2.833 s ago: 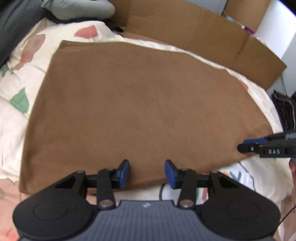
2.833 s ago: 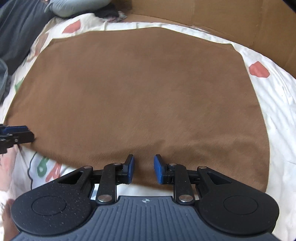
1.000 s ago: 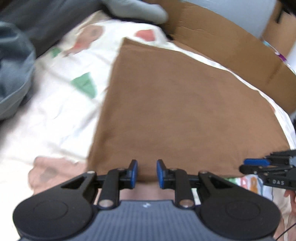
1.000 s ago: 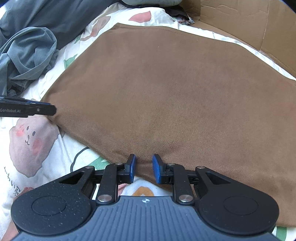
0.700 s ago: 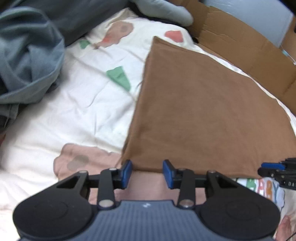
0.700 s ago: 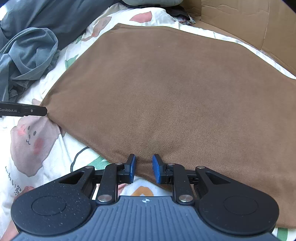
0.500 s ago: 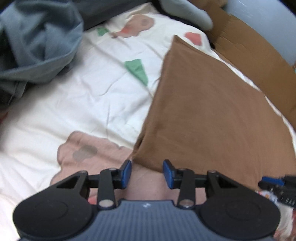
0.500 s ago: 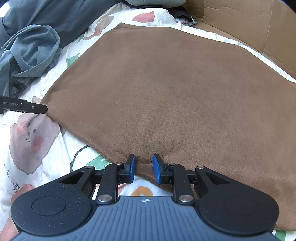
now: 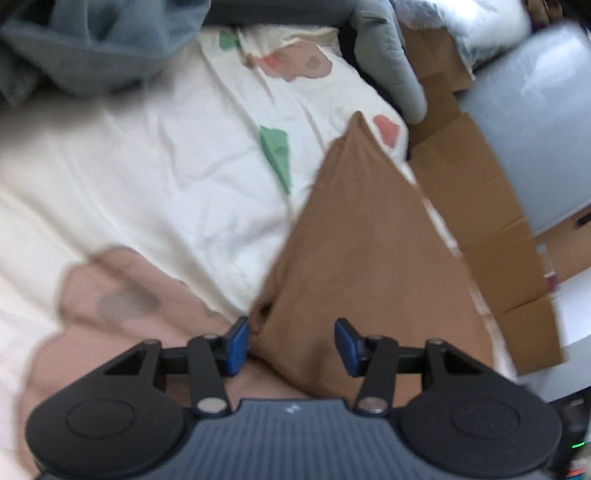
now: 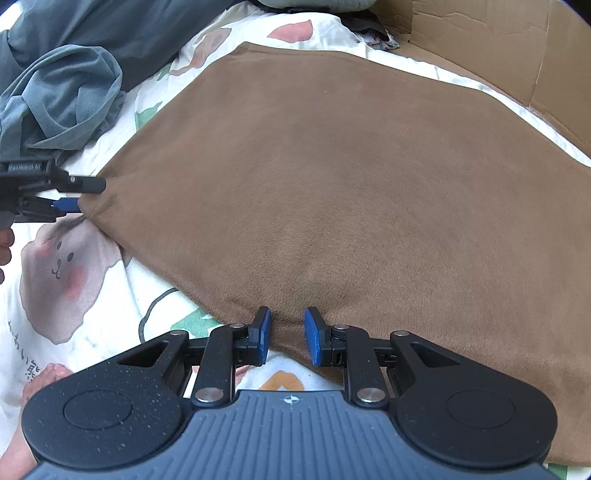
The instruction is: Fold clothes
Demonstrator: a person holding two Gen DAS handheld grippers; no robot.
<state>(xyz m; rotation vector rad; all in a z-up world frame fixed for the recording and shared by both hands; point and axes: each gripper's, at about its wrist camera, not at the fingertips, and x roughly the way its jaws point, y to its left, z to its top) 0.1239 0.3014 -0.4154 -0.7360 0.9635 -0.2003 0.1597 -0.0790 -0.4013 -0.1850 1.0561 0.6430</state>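
- Our left gripper [image 9: 291,345], jaws just widened, straddles the brown cloth's [image 10: 351,177] corner unclamped; right gripper [image 10: 286,336] gapes at its near edge.
- Cloth lies flat on the patterned bedsheet [image 9: 166,177].
- Grey clothes [image 10: 62,96] crowd the left; cardboard [image 10: 480,33] walls the far side.

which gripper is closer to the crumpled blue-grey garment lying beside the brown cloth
Left. The left gripper sits at the brown cloth's corner, just below the crumpled blue-grey garment. The right gripper is at the cloth's near edge, farther away.

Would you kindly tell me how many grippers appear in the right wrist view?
2. The right gripper sits at the bottom centre, at the brown cloth's near edge; the left gripper enters at the left, at the cloth's left corner.
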